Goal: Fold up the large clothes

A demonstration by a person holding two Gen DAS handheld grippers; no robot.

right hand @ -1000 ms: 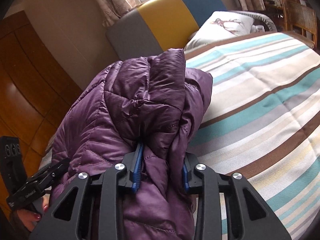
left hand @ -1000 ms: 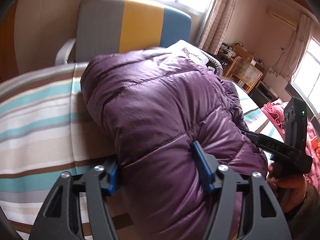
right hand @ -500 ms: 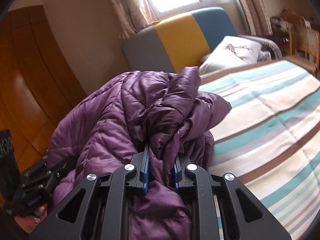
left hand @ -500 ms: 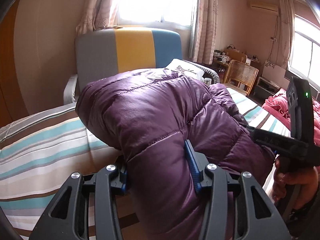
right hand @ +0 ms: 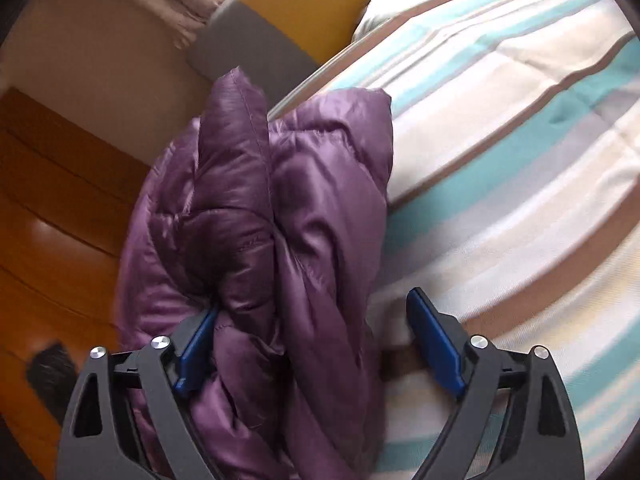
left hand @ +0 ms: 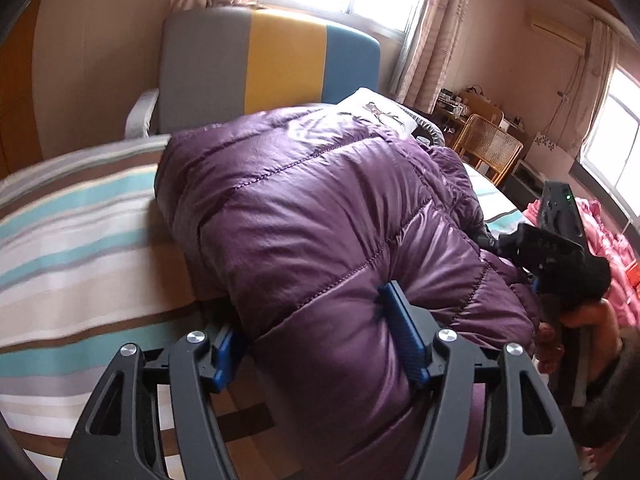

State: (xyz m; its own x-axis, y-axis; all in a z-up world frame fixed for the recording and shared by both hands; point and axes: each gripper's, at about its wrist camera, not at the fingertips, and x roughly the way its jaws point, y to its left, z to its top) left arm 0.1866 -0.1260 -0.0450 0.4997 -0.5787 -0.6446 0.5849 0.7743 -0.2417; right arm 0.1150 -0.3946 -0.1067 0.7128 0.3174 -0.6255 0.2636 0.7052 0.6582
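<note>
Nearest the lens, the left gripper (left hand: 320, 336) straddles a thick roll of the purple down jacket (left hand: 320, 216); its jaws have just been opening, yet both blue pads still bear on the padding, the right one dented into it. The right gripper (right hand: 320, 344) has just been opening too: its jaws stand spread, the left pad touching the fabric, the right pad clear of it over the bedspread. That grip is judged released.

The jacket lies bundled on the striped bedspread (left hand: 80, 240), on the near part of the bed. Its bulk is doubled over into a compact mound, so the main fold appears done. The end seen from the right wrist is bunched and peaked rather than flat; squaring and flattening remain, in my judgement.

Beyond the jacket stand the headboard (left hand: 272, 68) in grey, yellow and blue, and a pillow (left hand: 380, 110) just beside it. Further off, a wicker chair (left hand: 488, 148).
</note>
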